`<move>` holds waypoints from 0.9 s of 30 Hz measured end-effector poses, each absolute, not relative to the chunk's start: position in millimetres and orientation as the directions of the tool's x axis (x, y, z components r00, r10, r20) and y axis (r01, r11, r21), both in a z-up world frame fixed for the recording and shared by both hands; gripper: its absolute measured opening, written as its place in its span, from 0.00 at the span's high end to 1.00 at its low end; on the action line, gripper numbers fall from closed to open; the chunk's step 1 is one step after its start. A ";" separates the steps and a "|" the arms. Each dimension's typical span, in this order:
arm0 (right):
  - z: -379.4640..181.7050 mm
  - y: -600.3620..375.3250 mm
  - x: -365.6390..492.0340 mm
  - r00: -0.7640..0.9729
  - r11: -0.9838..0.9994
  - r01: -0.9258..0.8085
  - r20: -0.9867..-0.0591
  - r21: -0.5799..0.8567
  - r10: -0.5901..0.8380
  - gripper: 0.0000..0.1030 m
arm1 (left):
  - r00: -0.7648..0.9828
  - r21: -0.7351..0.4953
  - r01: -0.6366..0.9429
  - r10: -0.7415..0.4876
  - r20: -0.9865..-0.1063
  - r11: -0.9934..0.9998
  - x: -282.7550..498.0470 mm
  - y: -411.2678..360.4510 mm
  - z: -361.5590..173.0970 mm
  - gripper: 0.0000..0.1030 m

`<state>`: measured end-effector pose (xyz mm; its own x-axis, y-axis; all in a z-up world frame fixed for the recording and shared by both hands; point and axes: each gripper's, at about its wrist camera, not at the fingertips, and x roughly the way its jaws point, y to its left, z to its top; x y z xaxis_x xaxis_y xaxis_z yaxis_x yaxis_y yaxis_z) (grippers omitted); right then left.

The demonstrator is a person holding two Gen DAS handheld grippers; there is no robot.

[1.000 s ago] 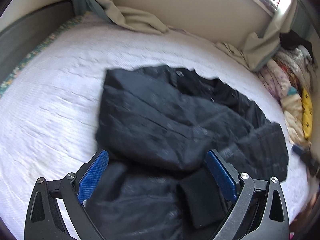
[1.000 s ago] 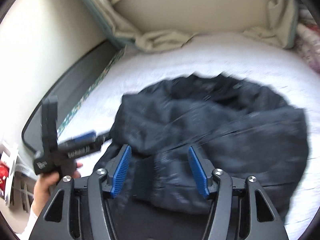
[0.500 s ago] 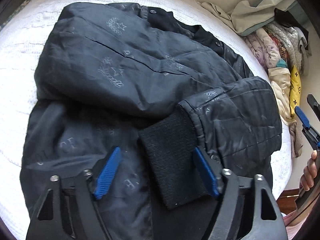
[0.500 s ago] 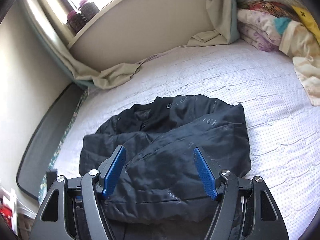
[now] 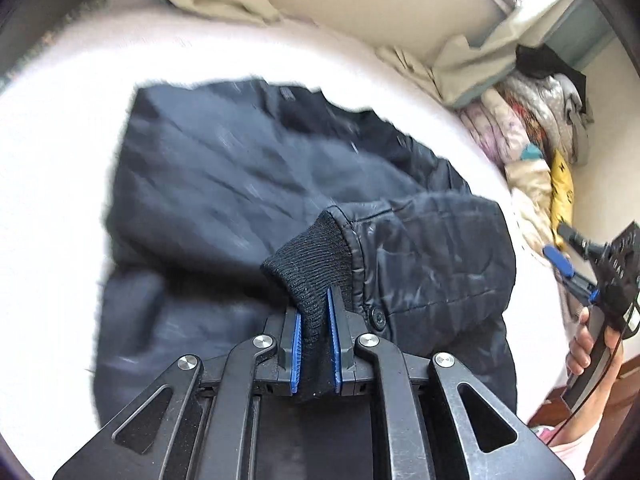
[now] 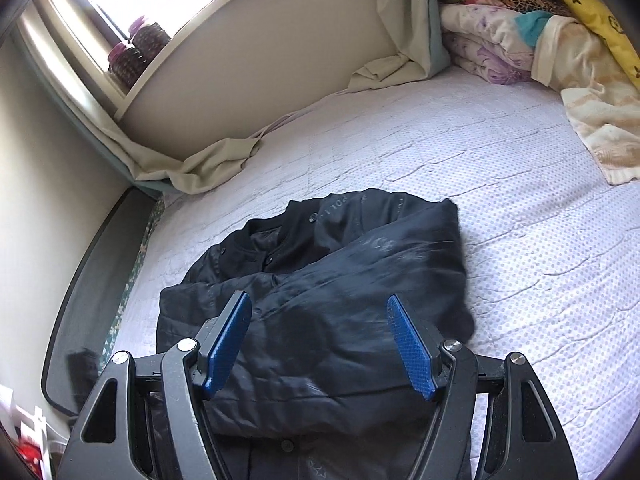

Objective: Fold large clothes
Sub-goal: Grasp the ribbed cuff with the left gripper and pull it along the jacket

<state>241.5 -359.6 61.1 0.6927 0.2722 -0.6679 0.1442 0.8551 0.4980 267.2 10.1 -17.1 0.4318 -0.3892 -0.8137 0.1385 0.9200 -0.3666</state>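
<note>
A black padded jacket (image 5: 240, 184) lies on the white bed (image 5: 48, 152), partly folded over itself. My left gripper (image 5: 314, 316) is shut on the jacket's black knit sleeve cuff (image 5: 310, 256) and holds it lifted above the jacket's body. My right gripper (image 6: 320, 320) is open and empty, held above the near part of the jacket (image 6: 320, 288). The right gripper also shows in the left wrist view (image 5: 592, 272), held in a hand off the bed's right edge.
A pile of folded blankets and clothes (image 6: 540, 32) sits at the bed's far right corner. Beige curtains (image 6: 208, 164) drape onto the bed along the back wall. A dark bed frame (image 6: 92, 280) runs along the left side.
My left gripper has closed on the sleeve cuff and lifted it. My right gripper stays open and has shifted only slightly above the jacket.
</note>
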 end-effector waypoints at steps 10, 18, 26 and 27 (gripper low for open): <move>47.9 -360.1 246.3 0.660 0.867 0.184 -0.712 0.464 0.240 0.33 | 0.434 -0.344 -0.042 -0.293 -0.852 0.938 289.4 62.1 -36.4 0.85; 35.1 -364.5 251.3 0.617 0.873 0.211 -0.752 0.441 0.231 0.33 | 0.394 -0.316 -0.072 -0.264 -0.880 0.946 287.5 65.6 -51.9 0.82; 44.5 -351.1 258.8 0.636 0.918 0.171 -0.752 0.358 0.174 0.33 | 0.544 -0.177 -0.061 -0.115 -0.831 0.982 280.5 61.7 -10.4 0.56; 46.4 -347.9 261.3 0.641 0.928 0.164 -0.752 0.334 0.157 0.33 | 0.568 -0.172 -0.057 -0.110 -0.816 0.983 279.2 61.1 -5.7 0.56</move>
